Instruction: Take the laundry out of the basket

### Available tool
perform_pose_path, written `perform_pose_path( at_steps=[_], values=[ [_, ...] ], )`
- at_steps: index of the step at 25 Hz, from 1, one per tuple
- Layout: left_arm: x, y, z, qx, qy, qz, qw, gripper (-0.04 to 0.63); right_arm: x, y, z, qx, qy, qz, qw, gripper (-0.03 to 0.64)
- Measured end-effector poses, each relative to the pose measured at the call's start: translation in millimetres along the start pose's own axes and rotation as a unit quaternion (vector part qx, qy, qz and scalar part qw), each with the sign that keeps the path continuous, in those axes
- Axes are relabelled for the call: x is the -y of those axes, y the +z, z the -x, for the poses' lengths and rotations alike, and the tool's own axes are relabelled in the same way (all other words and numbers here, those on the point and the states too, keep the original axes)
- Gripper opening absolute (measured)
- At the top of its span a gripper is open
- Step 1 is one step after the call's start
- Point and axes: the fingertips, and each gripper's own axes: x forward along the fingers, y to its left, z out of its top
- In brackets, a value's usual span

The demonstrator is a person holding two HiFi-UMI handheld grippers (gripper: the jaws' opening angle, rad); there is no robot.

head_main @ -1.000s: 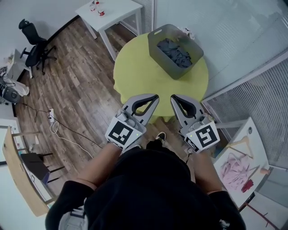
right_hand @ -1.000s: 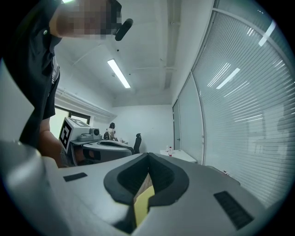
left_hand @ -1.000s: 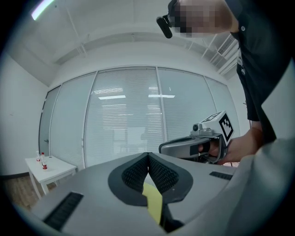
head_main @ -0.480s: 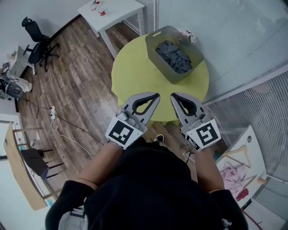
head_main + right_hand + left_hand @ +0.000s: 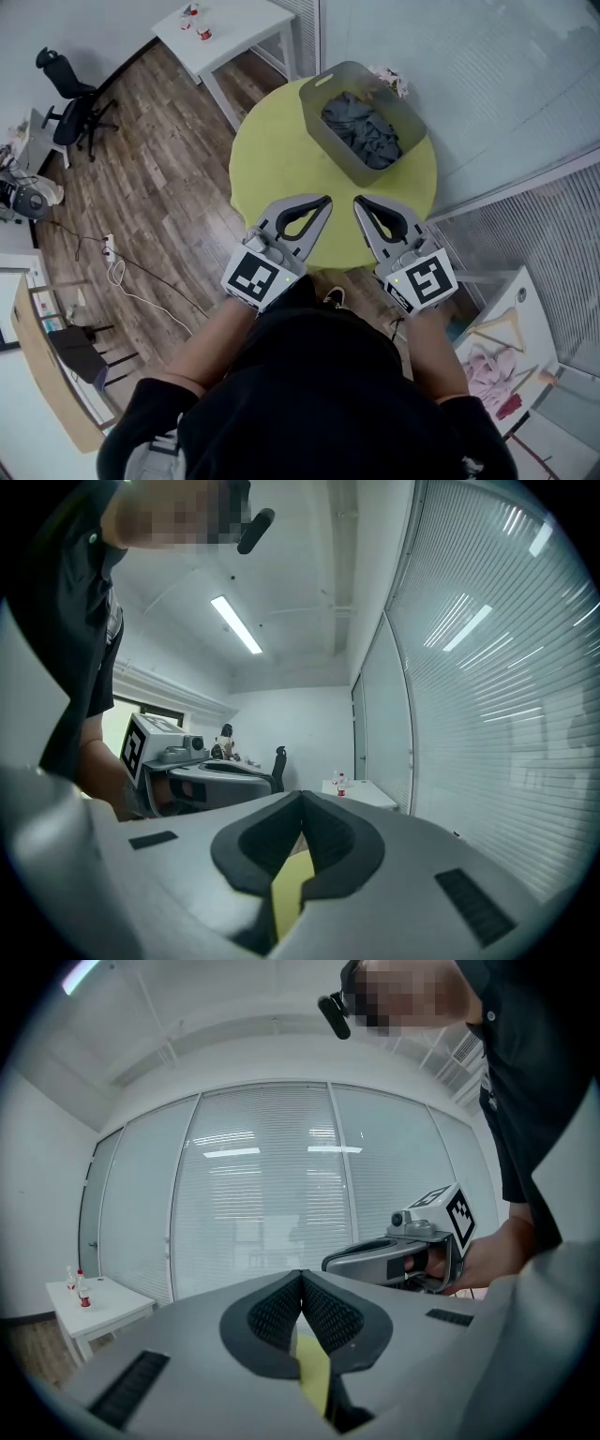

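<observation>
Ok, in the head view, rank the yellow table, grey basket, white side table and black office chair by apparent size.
1. yellow table
2. grey basket and white side table: about alike; the side table is cut off by the frame edge
3. black office chair

**Your clothing and rig**

You wear a black top [image 5: 309, 394] with short sleeves. Your left gripper [image 5: 327, 200] and right gripper [image 5: 357, 201] are matching pale grey shells that taper to a point. Each has a dark teardrop opening lined with ribbed black pads [image 5: 274, 1313]. Each carries a white marker cube [image 5: 260, 279] printed with black squares.
</observation>
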Motion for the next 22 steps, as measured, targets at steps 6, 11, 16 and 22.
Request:
perform_pose_path(
  at_steps=[6, 11, 16, 22],
  values=[
    [-47.7, -5.1, -22.7, 0.000, -0.027, 0.005, 0.9996, 0.009, 25.6, -5.4, -38.7, -0.015, -0.026, -0.004, 1.000, 0.023],
    [-86.9, -7.8, -39.3, 0.003, -0.054, 0.009, 0.9985, 0.009, 47.4, -9.2, -74.8, -0.030, -0.055, -0.009, 0.998, 0.023],
    [-130.7, -15.1, -48.1, 0.000, -0.075, 0.015, 0.9971, 0.009, 59.5, -16.8, -106.5, -0.047, -0.079, -0.013, 0.996, 0.023],
    [-161.2, -29.3, -61.8, -0.011, -0.096, 0.011, 0.9953, 0.009, 79.6, -34.3, -127.9, -0.065, -0.112, -0.029, 0.991, 0.023]
  ],
)
